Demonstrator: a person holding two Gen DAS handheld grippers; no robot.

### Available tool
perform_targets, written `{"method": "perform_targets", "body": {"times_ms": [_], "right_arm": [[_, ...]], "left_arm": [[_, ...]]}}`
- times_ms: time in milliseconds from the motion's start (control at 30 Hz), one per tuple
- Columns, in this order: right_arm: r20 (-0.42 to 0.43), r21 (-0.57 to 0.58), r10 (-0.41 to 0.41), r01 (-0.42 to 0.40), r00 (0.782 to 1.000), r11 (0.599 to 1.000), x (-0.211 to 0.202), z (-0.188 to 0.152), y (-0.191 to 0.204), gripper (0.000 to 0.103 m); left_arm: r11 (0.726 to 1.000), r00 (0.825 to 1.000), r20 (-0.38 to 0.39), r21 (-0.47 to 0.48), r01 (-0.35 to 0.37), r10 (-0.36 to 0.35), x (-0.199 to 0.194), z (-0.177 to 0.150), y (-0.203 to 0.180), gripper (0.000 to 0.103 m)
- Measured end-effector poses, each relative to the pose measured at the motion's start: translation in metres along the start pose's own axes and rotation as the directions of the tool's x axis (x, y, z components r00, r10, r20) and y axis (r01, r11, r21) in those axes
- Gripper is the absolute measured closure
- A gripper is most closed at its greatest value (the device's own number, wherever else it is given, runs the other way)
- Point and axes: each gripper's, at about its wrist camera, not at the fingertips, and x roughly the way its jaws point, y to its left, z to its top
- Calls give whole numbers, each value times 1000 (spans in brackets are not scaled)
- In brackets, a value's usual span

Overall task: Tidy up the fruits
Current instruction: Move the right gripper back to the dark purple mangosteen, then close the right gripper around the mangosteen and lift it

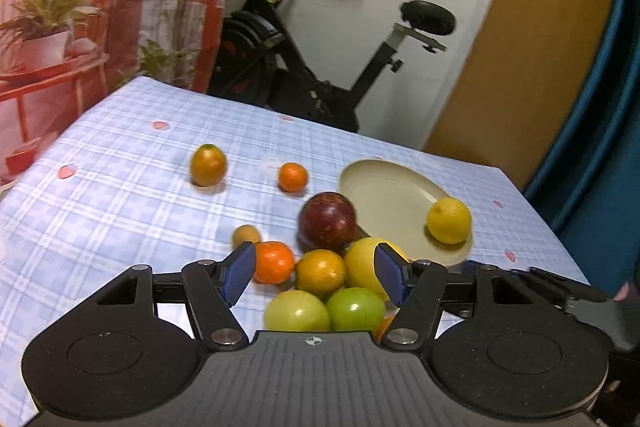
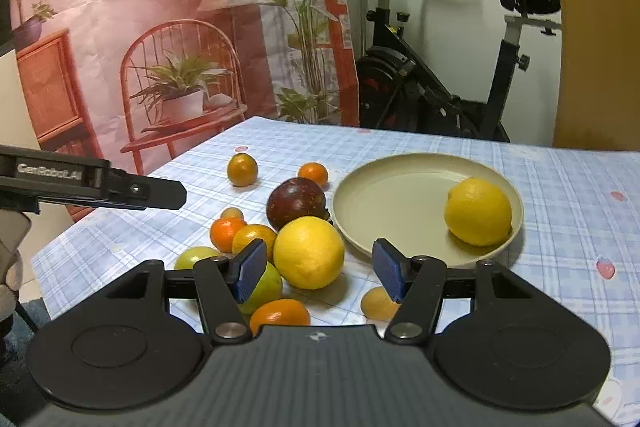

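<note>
A beige plate on the checked tablecloth holds one lemon; the plate and lemon also show in the left wrist view. Left of the plate lies a cluster: a dark red fruit, a large yellow fruit, oranges and green fruits. My right gripper is open and empty, just above the large yellow fruit. My left gripper is open and empty over the cluster, with an orange-yellow fruit between its fingers.
Two small oranges lie apart farther back on the table. A small yellow fruit and an orange lie near the right gripper. An exercise bike stands behind the table. The left gripper's body shows at left.
</note>
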Motion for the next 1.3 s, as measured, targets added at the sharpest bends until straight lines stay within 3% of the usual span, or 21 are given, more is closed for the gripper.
{"method": "perform_targets", "body": {"times_ms": [233,367,467,600,733,1000,1300], "right_arm": [[-27,12,35,-35,999,999,21,4,-5,41],[-2,1,60,-60,998,998,31,16,-8,41],[11,-12,77,-77,997,997,37,24,-8,41],[10,-47,103,-103,995,994,46,37,-5,41],[-44,-97,122,-126,992,987,61,45,-2,41],[-113,-74,110,-119,987,990,74,38,-12,42],[-186,-72,106,-121,977,990,82,46,-18,42]], "left_arm": [[999,999,46,50,22,-24,8,27,-7,36],[997,996,92,72,8,-15,10,50,-9,36],[997,996,84,73,10,-16,18,61,-8,36],[996,999,20,82,30,-32,35,71,-4,36],[994,997,-60,91,60,-55,57,70,2,36],[988,967,-237,101,119,-92,110,54,-5,36],[993,951,-301,72,96,-70,133,48,15,34]]}}
